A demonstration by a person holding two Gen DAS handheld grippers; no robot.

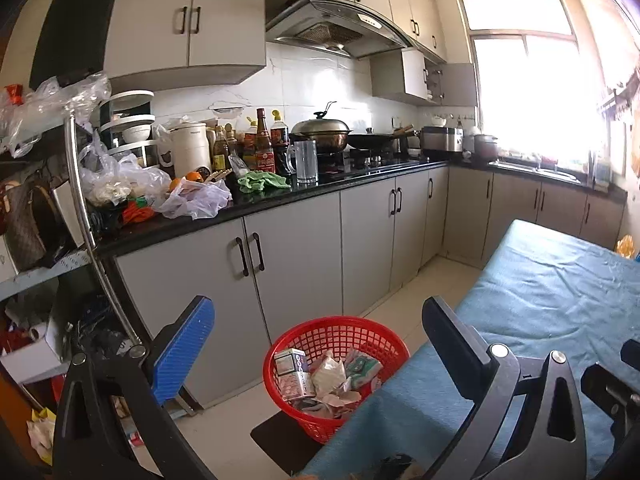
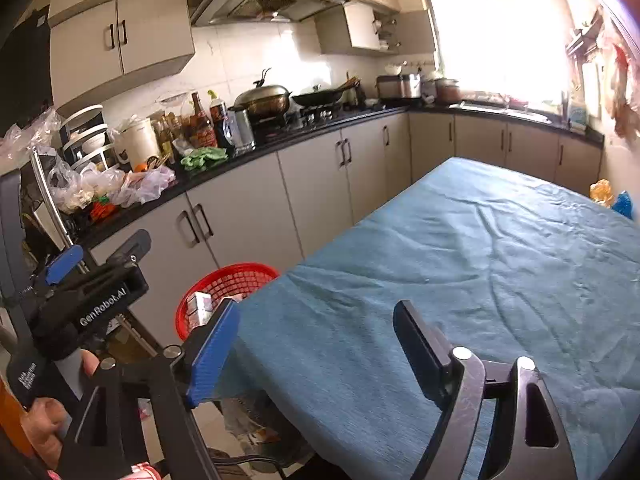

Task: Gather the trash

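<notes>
A red mesh basket (image 1: 320, 426) stands on the floor beside the table, holding a small carton (image 1: 294, 372) and crumpled wrappers (image 1: 332, 376). My left gripper (image 1: 316, 308) hangs above it, open, with nothing between its blue pad and black finger. The right wrist view shows the basket (image 2: 224, 280) partly hidden behind the table's corner. My right gripper (image 2: 316, 312) is open over the blue tablecloth (image 2: 460, 260), also holding nothing. A hand (image 2: 44, 420) grips the left gripper (image 2: 98, 250) at the left of that view.
The black counter (image 1: 280, 200) carries plastic bags (image 1: 192, 200), bottles, a kettle, a glass jug and a pot. A cluttered metal shelf (image 1: 80, 184) stands at the left. An orange packet (image 2: 602, 192) and a blue one (image 2: 624, 204) lie at the table's far right edge.
</notes>
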